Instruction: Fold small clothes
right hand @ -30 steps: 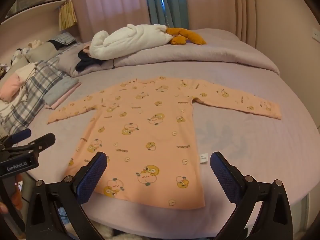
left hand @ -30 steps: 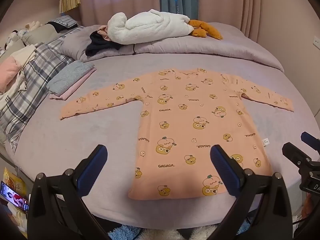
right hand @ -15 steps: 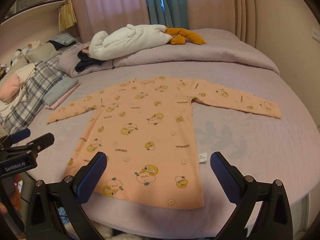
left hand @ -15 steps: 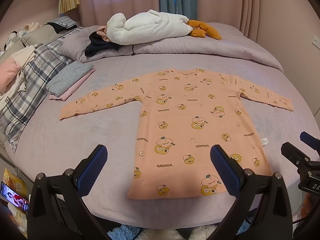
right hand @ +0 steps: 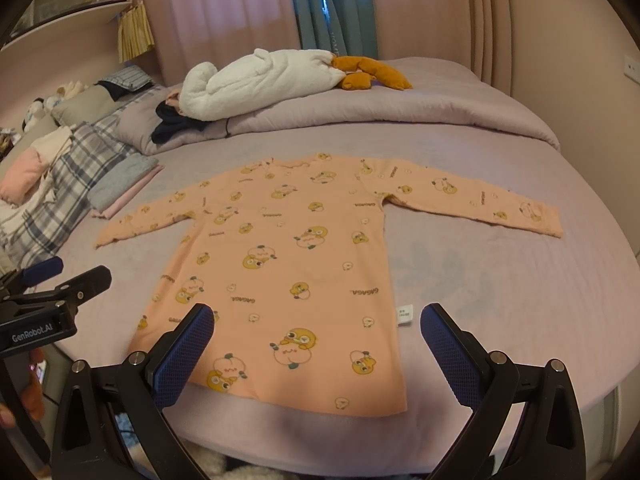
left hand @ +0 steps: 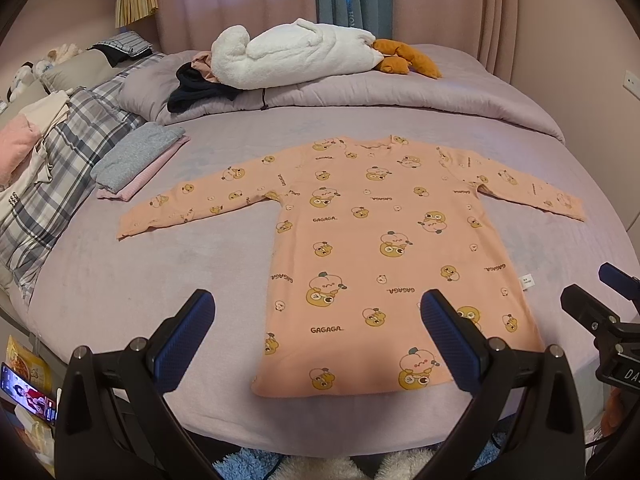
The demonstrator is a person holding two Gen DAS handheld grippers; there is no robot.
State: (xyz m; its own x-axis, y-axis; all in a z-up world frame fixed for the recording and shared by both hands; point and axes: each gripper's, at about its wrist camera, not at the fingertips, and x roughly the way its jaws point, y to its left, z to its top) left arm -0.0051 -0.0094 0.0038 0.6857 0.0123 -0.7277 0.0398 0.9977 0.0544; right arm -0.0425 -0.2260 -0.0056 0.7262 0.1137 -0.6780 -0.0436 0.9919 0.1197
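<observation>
Left gripper (left hand: pixel 316 336): its jaws are wide apart and hold nothing. It hangs over the near edge of the bed, above the bottom hem of the shirt, not touching it.
Right gripper (right hand: pixel 316 340): its jaws are wide apart too, with nothing in them. It hangs over the near edge of the bed, above the bottom right part of the shirt.
Pads (left hand: pixel 182 338): blue and bumpy, on black arms.
Shirt (left hand: pixel 380 248): a small peach shirt with long sleeves. It lies flat on the bed, spread out, not folded. It has little cartoon animals and the word GAGAGA on it. The neck points to the far side. The hem is near the grippers.
Sleeves: both stick straight out to the sides. The left sleeve (left hand: pixel 192 206) ends near the folded pile. The right sleeve (right hand: pixel 488 206) reaches toward the far right of the bed.
Tag (right hand: pixel 404 315): a small white tag pokes out at the right side seam, low down.
Bed (left hand: pixel 120 280): big, with a soft purple cover.
Folded pile (left hand: pixel 136 160): a grey cloth on top of a pink one, left of the shirt.
Plaid blanket (left hand: pixel 60 168): at the far left edge of the bed.
White fluffy thing (left hand: pixel 296 52): on the rolled quilt at the back, touching an orange plush toy (left hand: pixel 404 58).
Curtains (right hand: pixel 224 12): pink ones behind the bed, with a blue one between them.
</observation>
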